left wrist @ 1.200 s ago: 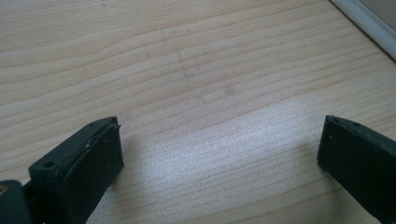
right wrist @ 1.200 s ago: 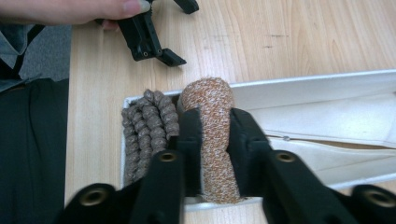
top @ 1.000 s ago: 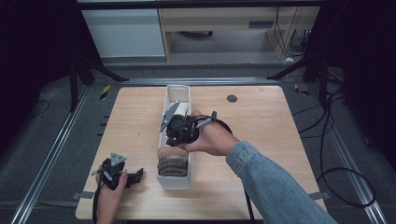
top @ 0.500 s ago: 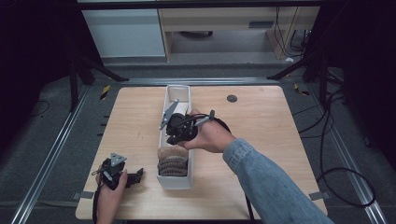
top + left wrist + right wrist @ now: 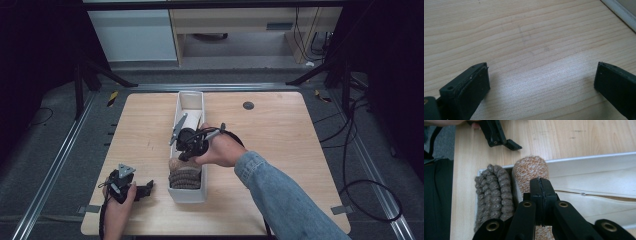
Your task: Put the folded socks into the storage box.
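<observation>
The orange knitted roll [image 5: 530,171] sits in the white tray [image 5: 196,193] beside a brown braided roll [image 5: 492,195]. Your right gripper [image 5: 187,145], jaws closed and empty, has drifted slightly; your left gripper [image 5: 131,187] rests open on the bench [image 5: 280,130].

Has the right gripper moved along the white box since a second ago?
Cannot tell: the right gripper sits over the white box above the rolled fabric about as before.

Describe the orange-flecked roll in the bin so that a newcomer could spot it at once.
On the light wooden table stands a long white bin. At its near end sit two knitted rolls; the orange-and-white flecked roll lies just beyond the chunky grey-brown ribbed roll, smoother and brighter.
</observation>
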### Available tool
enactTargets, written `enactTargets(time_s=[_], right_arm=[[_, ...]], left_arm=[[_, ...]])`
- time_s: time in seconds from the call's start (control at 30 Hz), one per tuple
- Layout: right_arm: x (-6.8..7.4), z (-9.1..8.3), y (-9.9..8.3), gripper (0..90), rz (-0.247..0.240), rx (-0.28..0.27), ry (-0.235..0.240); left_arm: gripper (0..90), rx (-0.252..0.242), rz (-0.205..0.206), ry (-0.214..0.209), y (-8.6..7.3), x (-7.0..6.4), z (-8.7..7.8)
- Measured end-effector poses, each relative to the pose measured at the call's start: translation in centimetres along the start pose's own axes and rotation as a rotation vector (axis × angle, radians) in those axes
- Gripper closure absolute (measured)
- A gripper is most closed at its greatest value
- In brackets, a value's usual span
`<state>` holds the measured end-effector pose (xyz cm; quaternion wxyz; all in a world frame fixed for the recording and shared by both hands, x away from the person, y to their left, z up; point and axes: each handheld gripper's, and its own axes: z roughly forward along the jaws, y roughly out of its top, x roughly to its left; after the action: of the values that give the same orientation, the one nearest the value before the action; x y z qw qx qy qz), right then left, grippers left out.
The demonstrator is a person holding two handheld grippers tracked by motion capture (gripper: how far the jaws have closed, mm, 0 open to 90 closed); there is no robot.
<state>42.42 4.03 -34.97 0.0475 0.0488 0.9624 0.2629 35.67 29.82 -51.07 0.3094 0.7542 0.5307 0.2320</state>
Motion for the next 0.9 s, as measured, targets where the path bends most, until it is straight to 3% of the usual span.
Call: enactTargets(time_s=[0.9], right_arm=[[0.6,2.5,-0.9,90.0,0.01,0.021,0.058]], left_arm=[[0.0,0.002,0.005,-0.001,0.0,0.0,0.0]])
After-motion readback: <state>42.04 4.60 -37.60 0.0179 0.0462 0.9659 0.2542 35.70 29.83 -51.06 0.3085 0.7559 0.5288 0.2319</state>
